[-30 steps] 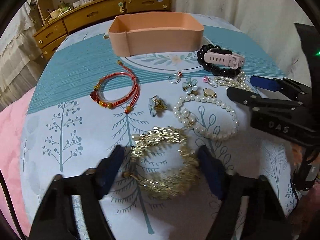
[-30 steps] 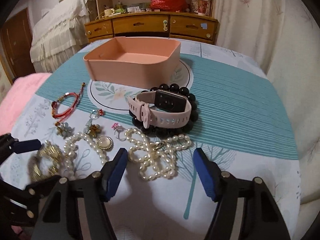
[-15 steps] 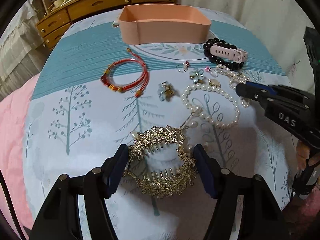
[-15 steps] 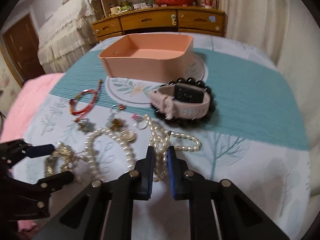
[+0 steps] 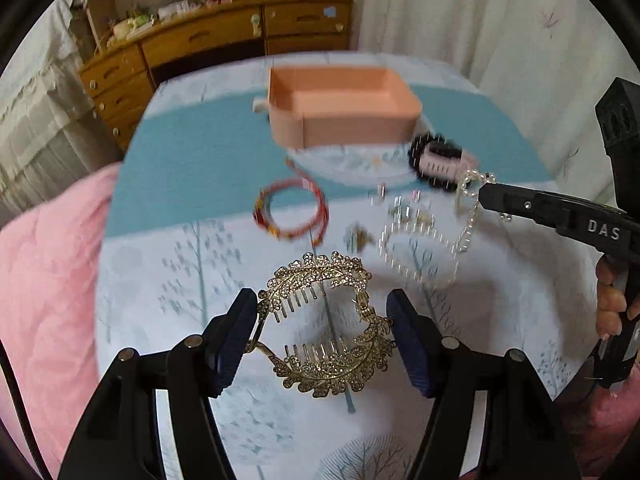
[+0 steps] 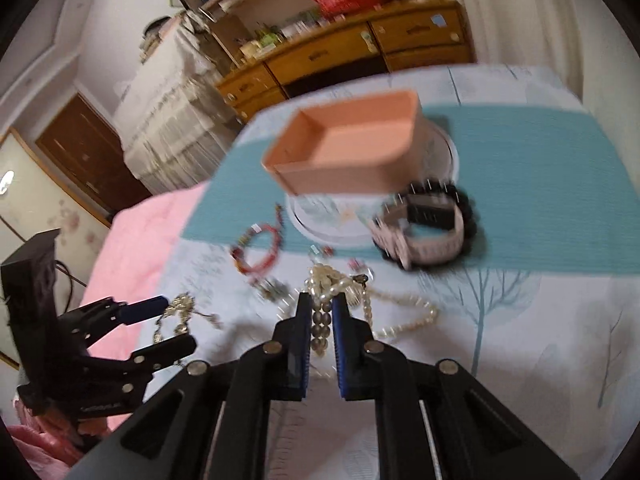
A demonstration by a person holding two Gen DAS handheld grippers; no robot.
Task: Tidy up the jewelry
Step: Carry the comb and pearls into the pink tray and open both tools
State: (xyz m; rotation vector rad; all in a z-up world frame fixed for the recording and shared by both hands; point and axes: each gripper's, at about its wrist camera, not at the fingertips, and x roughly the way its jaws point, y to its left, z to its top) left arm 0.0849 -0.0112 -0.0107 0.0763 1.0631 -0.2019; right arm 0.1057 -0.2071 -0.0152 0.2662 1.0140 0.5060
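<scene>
My left gripper (image 5: pixel 322 334) is shut on a gold rhinestone hair comb (image 5: pixel 326 326) and holds it above the cloth. It also shows in the right wrist view (image 6: pixel 160 320) at the lower left. My right gripper (image 6: pixel 322 318) is shut on a pearl necklace (image 6: pixel 324 300), whose strands hang and trail onto the cloth; it shows in the left wrist view (image 5: pixel 468 208) dangling from the right gripper's tip (image 5: pixel 486 196). The empty pink box (image 5: pixel 340 108) stands at the back of the table, also in the right wrist view (image 6: pixel 348 152).
On the cloth lie a red cord bracelet (image 5: pixel 290 212), a pink watch on a black bead bracelet (image 6: pixel 428 228), a second pearl strand (image 5: pixel 416 256) and small brooches and rings (image 5: pixel 400 208). A pink quilt (image 5: pixel 44 280) lies left. A wooden dresser (image 5: pixel 216 44) stands behind.
Both grippers have risen from the cloth, the left with the gold comb, the right with the pearl necklache pinched and lifted. The views tilt and blur with the motion.
</scene>
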